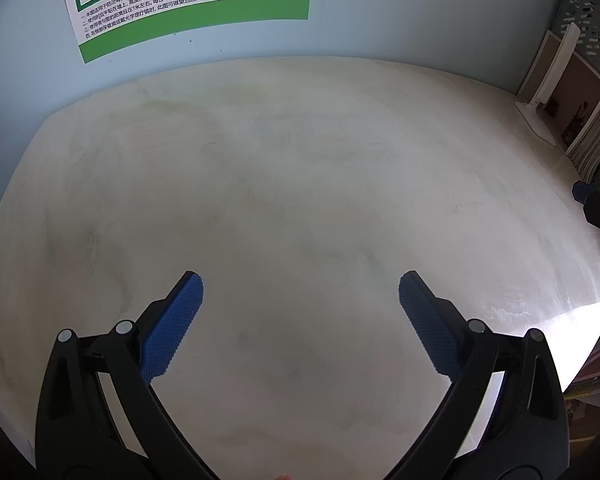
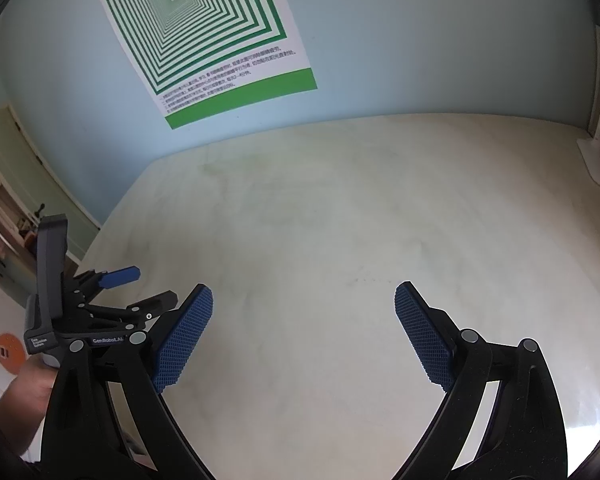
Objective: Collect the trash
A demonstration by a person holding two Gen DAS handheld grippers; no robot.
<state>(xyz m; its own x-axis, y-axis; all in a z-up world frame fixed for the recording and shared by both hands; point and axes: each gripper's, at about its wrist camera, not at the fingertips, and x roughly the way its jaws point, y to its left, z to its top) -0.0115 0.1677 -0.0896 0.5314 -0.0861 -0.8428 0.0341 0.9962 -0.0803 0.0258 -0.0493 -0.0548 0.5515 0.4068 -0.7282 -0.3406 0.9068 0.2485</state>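
Both grippers hover over the desk [image 1: 300, 168], left gripper [image 1: 300, 292] spread wide, right gripper [image 2: 304, 300] spread too, nothing between the pads. No trash shows anywhere on the desk in either view. Risk: reaching blind toward the lamp [image 1: 540, 116] at right and knocking it. The poster [image 2: 204, 40] is cropped at top; the shelves at right are blurred.

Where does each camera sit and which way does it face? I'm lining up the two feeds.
Left wrist: on the left gripper, facing the tabletop and poster; own open fingers show.
Right wrist: on the right gripper, same heading; open fingers, plus the left gripper and hand beside it.
Shared: tabletop, poster, white lamp base.
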